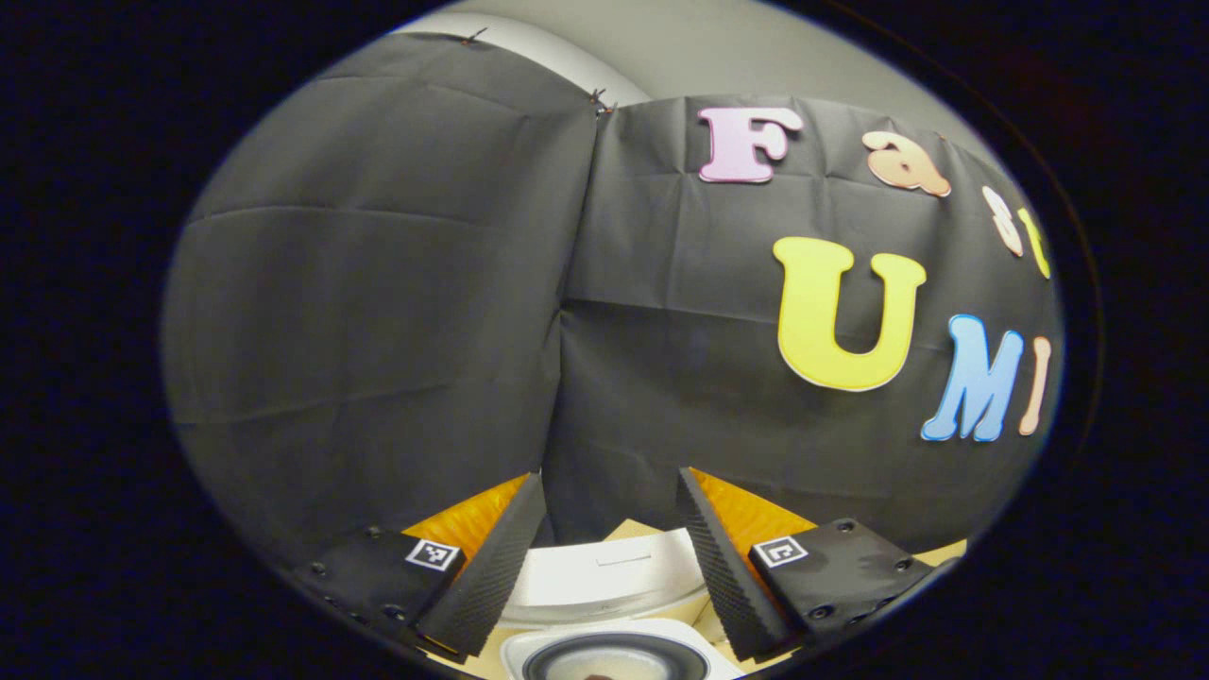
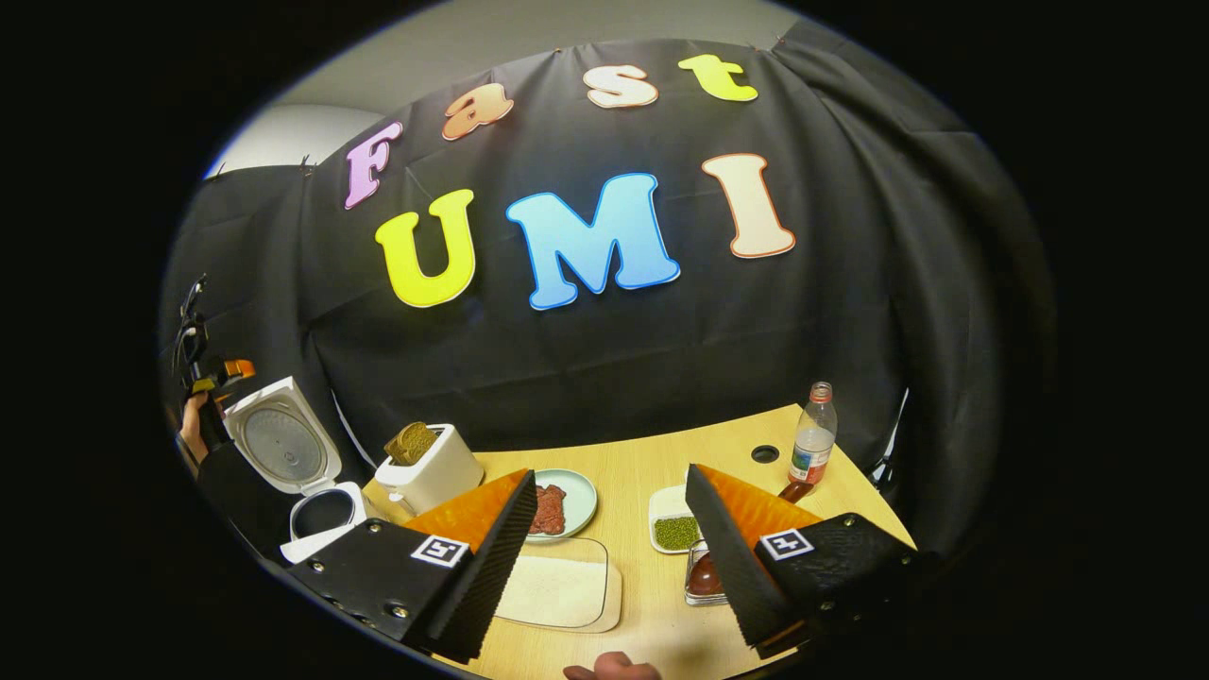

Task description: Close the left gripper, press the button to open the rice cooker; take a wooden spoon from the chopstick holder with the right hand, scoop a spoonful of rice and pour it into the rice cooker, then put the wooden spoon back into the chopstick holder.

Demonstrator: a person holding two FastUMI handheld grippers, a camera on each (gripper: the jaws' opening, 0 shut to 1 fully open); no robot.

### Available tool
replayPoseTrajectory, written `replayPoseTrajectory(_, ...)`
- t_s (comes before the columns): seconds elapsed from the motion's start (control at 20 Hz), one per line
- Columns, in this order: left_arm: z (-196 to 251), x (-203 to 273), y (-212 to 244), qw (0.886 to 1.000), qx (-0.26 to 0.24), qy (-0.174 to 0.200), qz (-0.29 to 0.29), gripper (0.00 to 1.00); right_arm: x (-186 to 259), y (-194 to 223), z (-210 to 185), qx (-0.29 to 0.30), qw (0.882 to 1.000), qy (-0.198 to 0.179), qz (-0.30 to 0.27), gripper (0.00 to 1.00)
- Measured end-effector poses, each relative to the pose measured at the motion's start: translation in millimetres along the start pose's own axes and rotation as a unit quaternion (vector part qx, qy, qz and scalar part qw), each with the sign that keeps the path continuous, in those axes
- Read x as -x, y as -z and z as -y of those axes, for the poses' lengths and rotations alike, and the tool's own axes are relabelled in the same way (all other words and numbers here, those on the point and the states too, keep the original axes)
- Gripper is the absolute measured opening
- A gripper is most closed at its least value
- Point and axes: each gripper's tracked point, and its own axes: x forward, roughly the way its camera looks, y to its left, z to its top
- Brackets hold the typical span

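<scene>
In the right gripper view, the rice cooker (image 2: 316, 510) stood at the table's (image 2: 652, 463) left end with its lid up. A toaster (image 2: 430, 467) stood just right of it, then a plate (image 2: 564, 502). A bottle (image 2: 813, 434) stood far right, near the wall.

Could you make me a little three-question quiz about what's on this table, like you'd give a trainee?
1. True or false: the rice cooker has its lid up.
2. What sits in the slot of the white toaster? A) a slice of brown bread B) a wooden spoon C) nothing
3. Fill in: the clear bottle stands near the table's far ______ corner, in the right gripper view.

Key
1. True; the lid stands open, and the pot's dark inside shows between the left gripper's parted fingers.
2. A.
3. Right. The right gripper is open too, holding nothing.
</scene>
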Motion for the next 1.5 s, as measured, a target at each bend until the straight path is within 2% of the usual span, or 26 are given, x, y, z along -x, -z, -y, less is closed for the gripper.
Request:
replayPoseTrajectory(0.1, -2.9, -20.7, 18.9, 1.0, -0.001, -0.009, -0.029, 0.96, -1.7, -0.5, -3.6, 0.0, 1.0, -0.001, -0.002, 0.96)
replayPoseTrajectory(0.2, -9.2, -31.4, 25.3, 0.998, -0.043, -0.03, -0.034, 0.95, -3.1, -4.9, -6.1, 0.003, 1.0, 0.0, 0.004, 0.96)
replayPoseTrajectory(0.25, -7.0, -27.3, 26.2, 0.998, -0.037, -0.032, -0.035, 0.92, -2.7, -7.7, -8.3, 0.002, 1.0, -0.001, 0.008, 0.96)
replayPoseTrajectory(0.35, -4.8, -22.0, 26.8, 0.998, -0.029, -0.033, -0.039, 0.98, -4.1, -7.9, -12.6, 0.003, 1.0, -0.004, 0.01, 0.96)
replayPoseTrajectory(0.4, -3.3, -18.4, 27.1, 0.998, -0.032, -0.028, -0.036, 0.96, -4.9, -6.9, -15.8, 0.004, 1.0, -0.008, 0.009, 0.96)
replayPoseTrajectory(0.5, 4.8, -2.0, 30.1, 0.999, -0.03, -0.02, -0.027, 0.98, -4.5, -7.8, -23.0, 0.006, 1.0, -0.015, 0.01, 0.96)
replayPoseTrajectory(0.6, 10.0, 20.5, 34.5, 0.999, -0.036, -0.015, -0.009, 0.92, -1.4, -14.0, -29.2, 0.006, 1.0, -0.02, 0.022, 0.96)
replayPoseTrajectory(0.75, 22.4, 54.6, 56.0, 0.999, -0.042, -0.009, 0.005, 0.98, 6.6, -22.4, -39.8, 0.011, 0.999, -0.029, 0.04, 0.96)
replayPoseTrajectory(0.95, 37.0, 88.8, 87.4, 0.999, -0.044, -0.003, 0.014, 0.95, 17.2, -25.1, -60.0, 0.03, 0.997, -0.052, 0.049, 0.96)
replayPoseTrajectory(1.2, 45.7, 124.3, 135.3, 0.999, -0.037, 0.004, 0.001, 0.94, 33.9, -31.2, -78.3, 0.035, 0.994, -0.077, 0.062, 0.96)
replayPoseTrajectory(1.5, 52.6, 140.8, 181.4, 0.999, -0.029, 0.008, -0.028, 0.95, 47.4, -35.0, -74.7, 0.045, 0.994, -0.078, 0.069, 0.96)
